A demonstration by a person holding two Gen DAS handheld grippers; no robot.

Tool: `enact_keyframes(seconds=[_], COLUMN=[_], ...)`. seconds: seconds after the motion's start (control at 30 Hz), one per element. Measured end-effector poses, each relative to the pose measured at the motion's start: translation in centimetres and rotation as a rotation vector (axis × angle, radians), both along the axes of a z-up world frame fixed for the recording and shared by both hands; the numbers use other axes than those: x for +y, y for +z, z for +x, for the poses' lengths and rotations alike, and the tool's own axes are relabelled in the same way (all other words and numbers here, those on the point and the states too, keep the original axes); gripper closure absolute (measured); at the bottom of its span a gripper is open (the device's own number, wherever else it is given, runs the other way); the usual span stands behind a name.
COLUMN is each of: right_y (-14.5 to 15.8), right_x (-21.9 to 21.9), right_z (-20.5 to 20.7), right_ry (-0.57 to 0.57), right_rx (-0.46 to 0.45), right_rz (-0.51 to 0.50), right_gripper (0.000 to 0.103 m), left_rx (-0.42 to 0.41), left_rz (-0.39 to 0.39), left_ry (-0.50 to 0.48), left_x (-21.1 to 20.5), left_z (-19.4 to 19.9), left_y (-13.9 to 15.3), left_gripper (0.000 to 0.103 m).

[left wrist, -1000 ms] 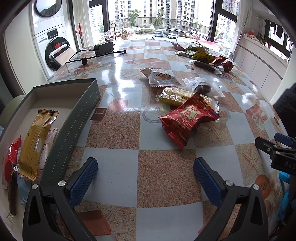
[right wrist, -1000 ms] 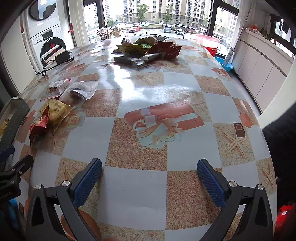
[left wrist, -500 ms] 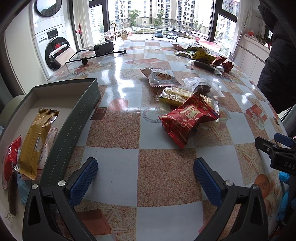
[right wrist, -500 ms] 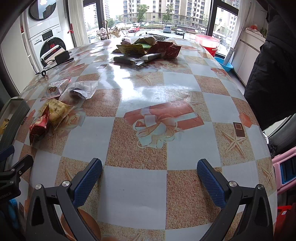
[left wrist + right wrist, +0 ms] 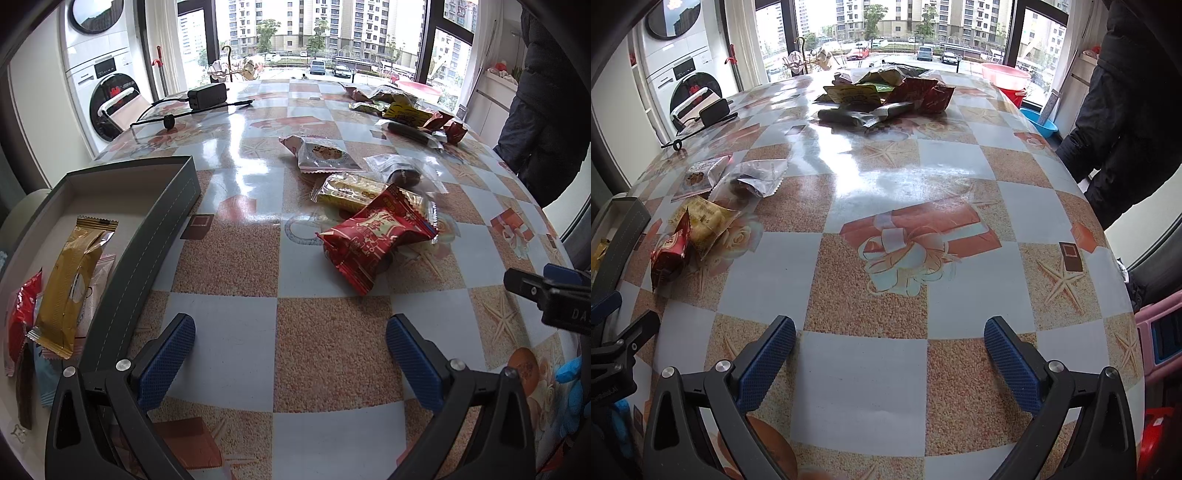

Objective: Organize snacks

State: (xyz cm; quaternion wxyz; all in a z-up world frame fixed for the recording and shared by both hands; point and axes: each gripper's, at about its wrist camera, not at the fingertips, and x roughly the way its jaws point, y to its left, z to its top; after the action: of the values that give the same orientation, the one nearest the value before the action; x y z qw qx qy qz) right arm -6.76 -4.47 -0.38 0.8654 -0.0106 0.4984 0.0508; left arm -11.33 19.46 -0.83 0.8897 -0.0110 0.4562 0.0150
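My left gripper (image 5: 290, 345) is open and empty, low over the table near its front edge. A grey box (image 5: 162, 218) lies to its left and holds a gold packet (image 5: 74, 284), a red packet (image 5: 20, 321) and others. Ahead lie a red snack packet (image 5: 376, 236), a yellow one (image 5: 351, 192), a clear one with a dark snack (image 5: 402, 171) and a cookie packet (image 5: 321, 153). My right gripper (image 5: 888, 349) is open and empty over bare table. The red packet (image 5: 670, 251) lies far to its left.
A pile of snack packets (image 5: 882, 96) lies at the table's far side, also in the left wrist view (image 5: 402, 110). A black charger with cable (image 5: 207, 96) sits at the far left. A person in dark clothes (image 5: 1126, 110) stands at the right. A washer (image 5: 103, 92) stands behind.
Neither gripper has moved. A person in dark clothes has come into view at the right of the table.
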Motion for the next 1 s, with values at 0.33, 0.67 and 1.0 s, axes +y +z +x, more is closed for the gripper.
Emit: enact_keyframes(seconds=[0.33,0.67,1.0], right_y=[2.7,0.3,0.8], right_x=[7.4,19.0,18.0], right_z=[8.1,14.6,13.3], right_ry=[-0.018,0.228,0.245], right_rx=[0.102,0.171,0.125], right_rz=[0.249,0.044,-0.002], right_gripper=[0.0,0.0,0.062], left_rx=[-0.001,-0.001,0.0], left_rz=[-0.002,-0.001,0.0], left_ry=[-0.001,0.0,0.0], left_x=[0.0,0.0,-0.1], left_z=[0.0,0.0,0.0], left_y=[0.0,0.0,0.0], left_gripper=[0.0,0.0,0.0])
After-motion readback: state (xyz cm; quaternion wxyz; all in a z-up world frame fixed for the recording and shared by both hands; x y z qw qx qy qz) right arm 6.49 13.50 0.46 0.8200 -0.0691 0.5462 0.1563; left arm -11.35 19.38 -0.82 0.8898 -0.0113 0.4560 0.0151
